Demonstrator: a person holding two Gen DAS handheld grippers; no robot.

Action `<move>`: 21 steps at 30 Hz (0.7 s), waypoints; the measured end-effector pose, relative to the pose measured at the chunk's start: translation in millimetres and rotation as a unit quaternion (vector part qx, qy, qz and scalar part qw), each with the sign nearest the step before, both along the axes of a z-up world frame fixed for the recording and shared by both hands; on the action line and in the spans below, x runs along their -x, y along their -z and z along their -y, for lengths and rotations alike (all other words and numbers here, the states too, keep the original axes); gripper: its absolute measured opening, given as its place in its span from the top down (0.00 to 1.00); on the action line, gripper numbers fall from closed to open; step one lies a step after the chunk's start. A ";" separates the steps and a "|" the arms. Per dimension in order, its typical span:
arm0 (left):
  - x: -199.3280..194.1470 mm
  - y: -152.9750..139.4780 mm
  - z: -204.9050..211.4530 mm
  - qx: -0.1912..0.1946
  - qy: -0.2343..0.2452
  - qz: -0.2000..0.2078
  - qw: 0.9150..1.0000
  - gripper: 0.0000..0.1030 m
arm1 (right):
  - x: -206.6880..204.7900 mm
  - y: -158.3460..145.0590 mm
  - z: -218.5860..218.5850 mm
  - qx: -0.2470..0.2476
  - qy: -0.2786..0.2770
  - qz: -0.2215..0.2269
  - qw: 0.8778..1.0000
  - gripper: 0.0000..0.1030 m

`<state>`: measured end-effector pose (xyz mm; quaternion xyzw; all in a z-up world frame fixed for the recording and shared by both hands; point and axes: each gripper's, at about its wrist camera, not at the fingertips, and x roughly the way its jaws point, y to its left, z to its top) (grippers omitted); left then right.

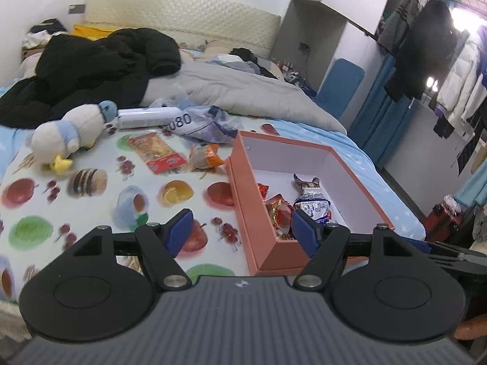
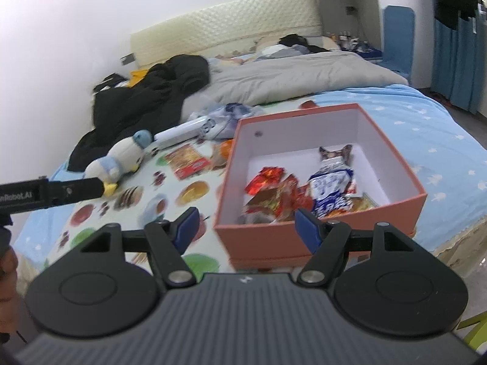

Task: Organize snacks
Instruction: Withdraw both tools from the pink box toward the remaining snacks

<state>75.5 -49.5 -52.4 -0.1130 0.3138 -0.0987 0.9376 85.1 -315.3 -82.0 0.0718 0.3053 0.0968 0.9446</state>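
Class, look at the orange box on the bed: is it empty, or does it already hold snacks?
It holds snacks. The lidless orange box shows red wrappers and a blue-and-white packet on its white floor, part of it bare.

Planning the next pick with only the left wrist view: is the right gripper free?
Observer: Yes, the right gripper is open and empty, in front of the orange box.
Operator: What hides behind the box's near wall?
Observer: A flat yellowish packet, partly under the blue-white packet.
Operator: Anything under the box?
Observer: It seems to sit on a matching orange lid.
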 end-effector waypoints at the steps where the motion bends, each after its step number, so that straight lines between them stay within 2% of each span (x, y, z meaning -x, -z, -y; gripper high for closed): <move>1: 5.0 1.2 -2.2 0.003 -0.004 0.000 1.000 0.26 | 4.8 -0.2 -3.7 0.002 -0.008 0.001 1.000 0.31; 12: 45.4 25.8 -25.9 0.018 -0.039 -0.018 0.999 0.26 | 35.7 4.3 -33.6 0.017 -0.067 -0.002 0.998 0.31; 21: 23.2 42.0 -43.5 0.030 -0.059 -0.041 0.997 0.26 | 20.6 9.6 -55.5 0.024 -0.082 -0.010 0.996 0.31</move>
